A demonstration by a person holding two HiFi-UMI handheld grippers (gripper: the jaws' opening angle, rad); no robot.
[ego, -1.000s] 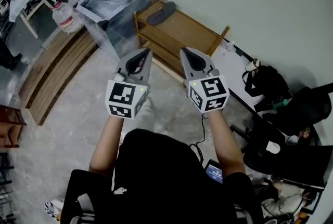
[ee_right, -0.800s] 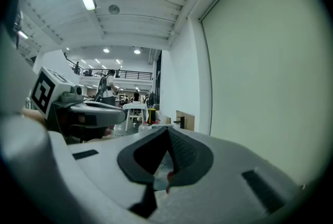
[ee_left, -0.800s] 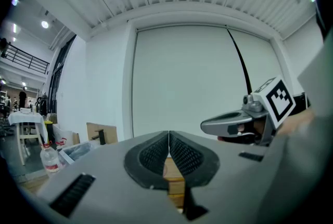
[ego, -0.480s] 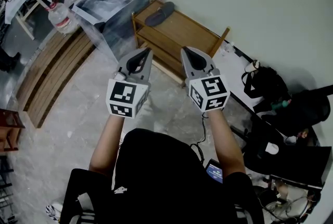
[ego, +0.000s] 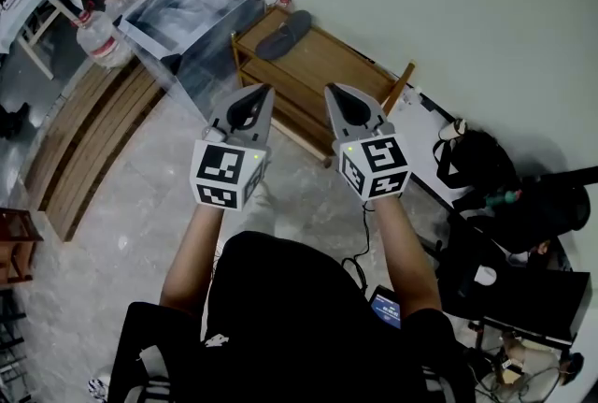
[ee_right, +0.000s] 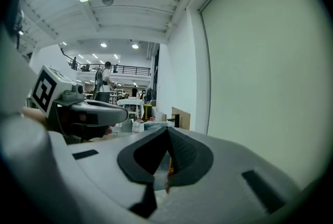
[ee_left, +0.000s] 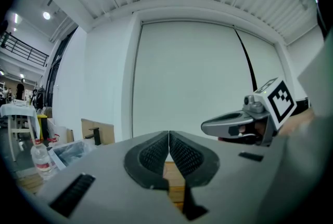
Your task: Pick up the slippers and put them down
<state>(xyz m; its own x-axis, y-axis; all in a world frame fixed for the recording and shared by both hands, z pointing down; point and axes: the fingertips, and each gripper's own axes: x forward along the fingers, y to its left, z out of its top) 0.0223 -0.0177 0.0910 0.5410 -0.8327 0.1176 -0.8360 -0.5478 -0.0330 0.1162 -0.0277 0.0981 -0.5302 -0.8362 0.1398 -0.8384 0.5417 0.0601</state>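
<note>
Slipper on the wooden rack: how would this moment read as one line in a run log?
phase: before pickup | left gripper: shut, empty | right gripper: shut, empty | slipper: on wooden rack, untouched

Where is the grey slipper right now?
In the head view the grey slipper lies at upper centre, on the left end of the wooden bench, next to the clear plastic box.

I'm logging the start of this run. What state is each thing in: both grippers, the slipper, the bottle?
Left gripper: shut, empty.
Right gripper: shut, empty.
Slipper: lying flat on top of the rack, untouched.
Bottle: upright, capped.
</note>
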